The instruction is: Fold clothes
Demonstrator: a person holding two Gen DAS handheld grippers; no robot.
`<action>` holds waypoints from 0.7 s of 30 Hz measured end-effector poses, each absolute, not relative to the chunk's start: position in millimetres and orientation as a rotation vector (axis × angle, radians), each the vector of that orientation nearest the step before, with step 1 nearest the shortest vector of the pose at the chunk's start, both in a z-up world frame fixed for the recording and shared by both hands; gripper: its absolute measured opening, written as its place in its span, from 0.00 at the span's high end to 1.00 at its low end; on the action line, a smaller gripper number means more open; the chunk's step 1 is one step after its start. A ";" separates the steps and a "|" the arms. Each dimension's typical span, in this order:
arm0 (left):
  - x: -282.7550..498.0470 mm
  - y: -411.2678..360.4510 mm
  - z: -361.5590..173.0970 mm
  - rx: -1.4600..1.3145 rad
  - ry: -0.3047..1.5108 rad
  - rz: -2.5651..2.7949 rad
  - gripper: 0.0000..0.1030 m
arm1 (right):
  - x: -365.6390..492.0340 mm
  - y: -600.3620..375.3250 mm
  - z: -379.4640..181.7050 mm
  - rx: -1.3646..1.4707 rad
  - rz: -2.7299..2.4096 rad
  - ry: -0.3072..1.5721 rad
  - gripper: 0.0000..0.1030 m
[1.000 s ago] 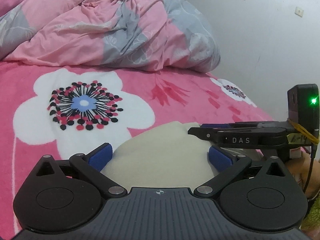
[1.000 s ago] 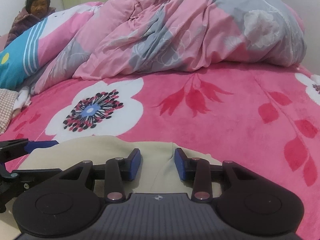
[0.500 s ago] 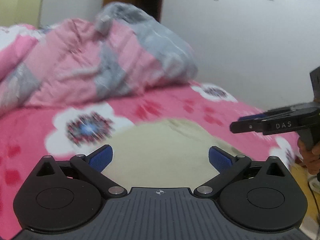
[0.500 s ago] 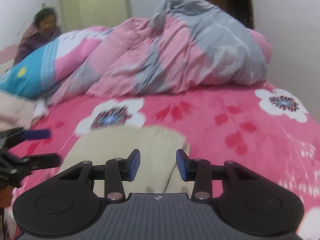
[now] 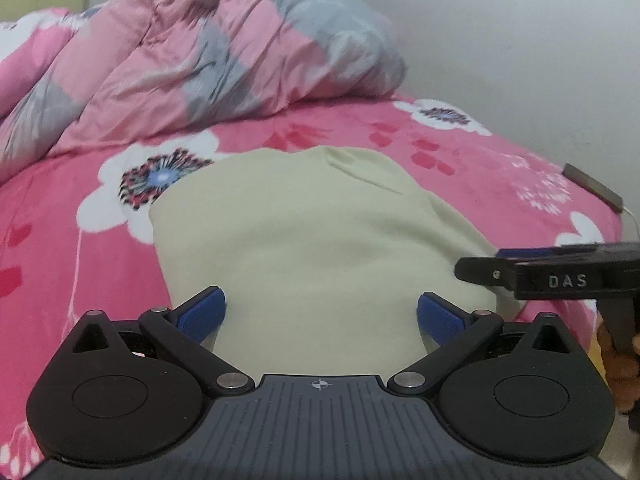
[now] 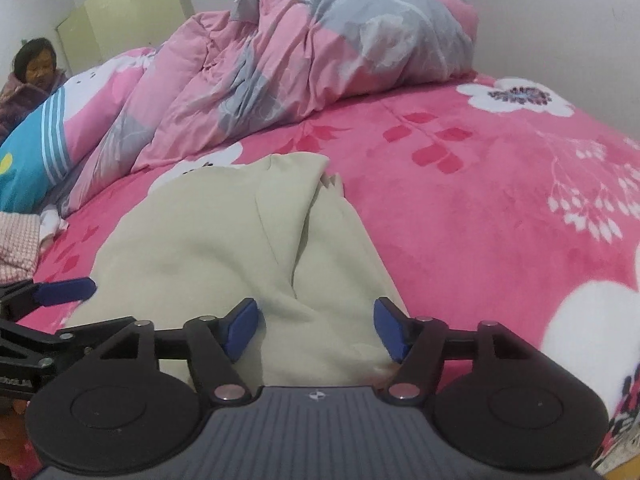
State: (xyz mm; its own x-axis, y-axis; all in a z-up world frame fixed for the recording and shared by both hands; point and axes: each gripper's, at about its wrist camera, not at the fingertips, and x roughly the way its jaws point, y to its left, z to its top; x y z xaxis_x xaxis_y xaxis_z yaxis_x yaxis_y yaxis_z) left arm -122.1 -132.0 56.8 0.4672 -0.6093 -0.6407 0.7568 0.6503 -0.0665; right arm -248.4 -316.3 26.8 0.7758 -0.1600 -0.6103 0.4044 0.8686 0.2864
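A cream garment lies folded flat on the pink flowered bedspread, with a raised fold running along its right part. My left gripper hangs over the garment's near edge, its blue pads wide apart and pressing on nothing. My right gripper is over the garment's near right corner; its jaws are opening and the cloth lies below them, not pinched. Each gripper shows in the other's view: the right one at the right edge, the left one at the left edge.
A rumpled pink and grey quilt is heaped at the far side of the bed. A blue and pink pillow and checked cloth lie at the left. A person sits beyond. A white wall bounds the right.
Both grippers have drawn back from the garment, so much more of it shows. The right gripper's jaws have spread apart from a narrow gap. The left jaws stay wide.
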 end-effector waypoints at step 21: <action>-124.9 -133.1 61.9 0.238 0.776 -0.675 0.00 | -254.2 -344.5 22.7 0.709 -0.206 0.636 0.00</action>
